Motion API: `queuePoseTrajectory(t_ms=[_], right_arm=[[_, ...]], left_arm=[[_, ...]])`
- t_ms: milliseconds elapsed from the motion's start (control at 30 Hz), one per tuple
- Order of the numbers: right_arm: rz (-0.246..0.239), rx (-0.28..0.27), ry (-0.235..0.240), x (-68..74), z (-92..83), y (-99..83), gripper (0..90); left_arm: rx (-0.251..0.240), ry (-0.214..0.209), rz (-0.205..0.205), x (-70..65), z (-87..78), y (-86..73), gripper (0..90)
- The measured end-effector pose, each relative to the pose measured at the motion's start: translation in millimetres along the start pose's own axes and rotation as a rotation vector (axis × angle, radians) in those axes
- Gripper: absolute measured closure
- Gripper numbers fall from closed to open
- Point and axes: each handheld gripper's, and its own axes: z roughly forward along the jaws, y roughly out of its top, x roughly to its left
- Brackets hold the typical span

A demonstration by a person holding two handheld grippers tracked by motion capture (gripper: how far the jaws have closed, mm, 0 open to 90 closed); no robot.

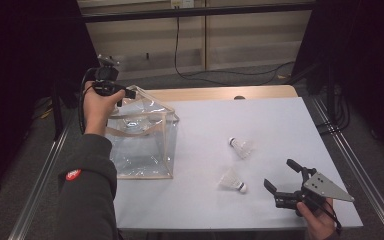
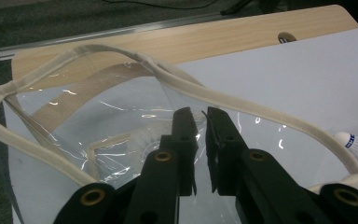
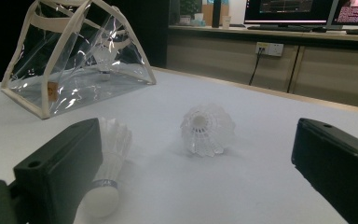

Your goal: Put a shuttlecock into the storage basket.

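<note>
A clear plastic bag (image 1: 145,150) with beige trim stands at the table's left, its mouth upward. My left gripper (image 1: 130,93) hovers at the bag's raised top corner. In the left gripper view its jaws (image 2: 201,114) stand a narrow slit apart just inside the rim (image 2: 242,105), with nothing seen clamped. One shuttlecock (image 2: 142,138) lies inside the bag (image 3: 51,70). Two more lie on the white table: a far one (image 1: 242,147) and a near one (image 1: 232,181). My right gripper (image 1: 278,172) rests wide open at the front right. The near shuttlecock (image 3: 107,158) lies beside its left jaw, the far one (image 3: 208,129) ahead.
A wooden strip (image 1: 220,93) with a cable hole runs along the table's back edge. Metal rails (image 1: 350,165) flank both sides. A black cable (image 1: 215,77) trails on the floor behind. Monitors (image 3: 289,9) and a wall socket (image 3: 269,48) stand beyond the table.
</note>
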Motion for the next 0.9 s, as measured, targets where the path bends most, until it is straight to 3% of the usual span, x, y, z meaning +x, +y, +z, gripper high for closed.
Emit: queuePoseTrajectory(t_ms=[467,700,900], right_arm=[[-0.003,-0.002,-0.003,0.3,0.2,0.3,1.6],[-0.005,-0.001,-0.003,0.1,-0.4,0.4,1.6],[-0.006,-0.001,-0.001,0.5,-0.1,0.5,1.6]], left_arm=[[-0.005,-0.054,0.01,-9.9,-7.5,-1.2,73.9],[-0.009,-0.103,0.004,-15.5,-11.9,-1.3,68.4],[-0.004,-0.127,0.025,-21.4,-12.7,-1.2,66.8]])
